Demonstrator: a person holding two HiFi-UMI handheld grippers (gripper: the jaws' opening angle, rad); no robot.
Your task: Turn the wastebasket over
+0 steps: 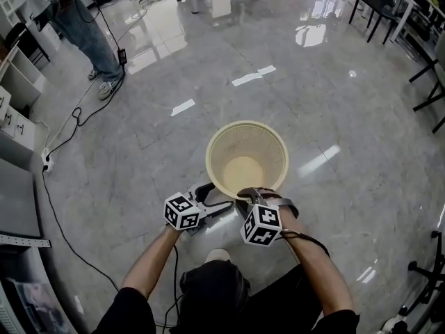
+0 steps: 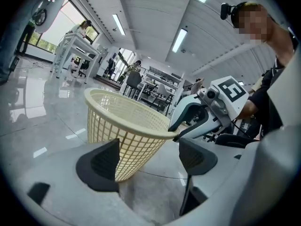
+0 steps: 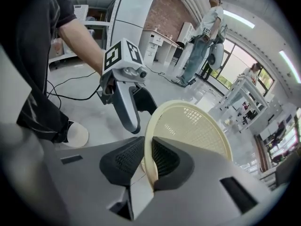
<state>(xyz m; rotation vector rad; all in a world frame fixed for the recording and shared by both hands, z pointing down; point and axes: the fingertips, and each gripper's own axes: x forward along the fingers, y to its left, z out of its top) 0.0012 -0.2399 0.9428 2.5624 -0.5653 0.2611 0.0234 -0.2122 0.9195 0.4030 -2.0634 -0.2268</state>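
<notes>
while both forearms [image 1: 156, 256] reach forward and down, the right tool [image 1: 252, 195] tips steeply onto the near rim of the wastebasket [image 1: 247, 141], jaws clamped on that rim, one pad inside, one outside. the left tool [image 1: 217, 199] sits just beside it on the left, held flatter, jaws wide apart and gripping nothing, the mesh wall just ahead of them. count: one cream wastebasket, upright, mouth up, on the glossy floor [image 1: 327, 82]; two tools, each with one marker cube [image 1: 182, 212]; one bystander [image 1: 87, 30] far left.
</notes>
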